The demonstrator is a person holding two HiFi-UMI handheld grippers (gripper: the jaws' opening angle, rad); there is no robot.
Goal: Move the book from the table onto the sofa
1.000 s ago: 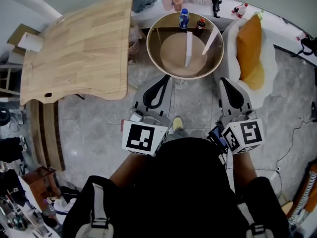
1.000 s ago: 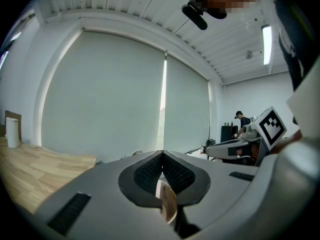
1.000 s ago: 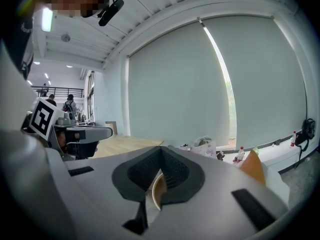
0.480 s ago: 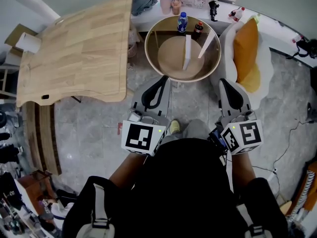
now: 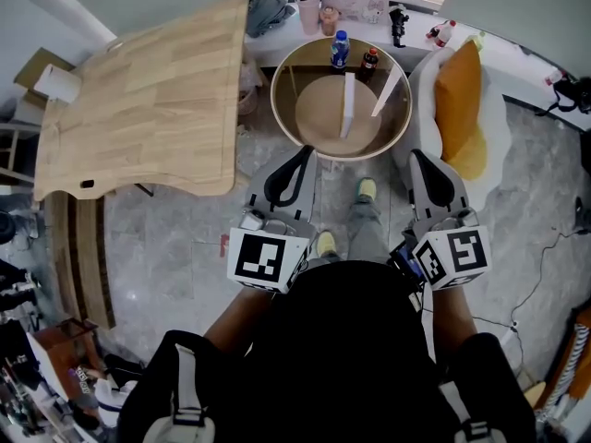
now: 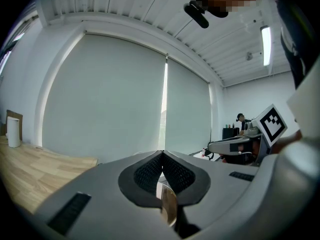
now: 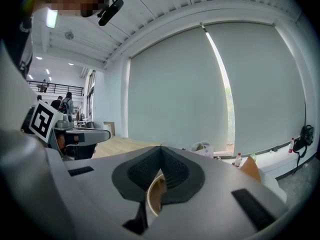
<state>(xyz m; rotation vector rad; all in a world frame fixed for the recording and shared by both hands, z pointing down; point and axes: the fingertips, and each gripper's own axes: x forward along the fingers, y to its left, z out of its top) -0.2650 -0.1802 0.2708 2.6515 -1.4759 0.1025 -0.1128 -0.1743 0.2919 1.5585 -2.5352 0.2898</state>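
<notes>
Left gripper and right gripper fingers closed together, empty, just short of round table near rim; book not discernible; sofa right of table

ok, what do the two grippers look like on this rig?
The left gripper and right gripper are light grey shells with black textured pads. Each carries a white cube with black square markers. The person wears a black top.

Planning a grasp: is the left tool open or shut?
Shut: the left tool has dark ribbed pads meeting at the tips, nothing between.
</notes>
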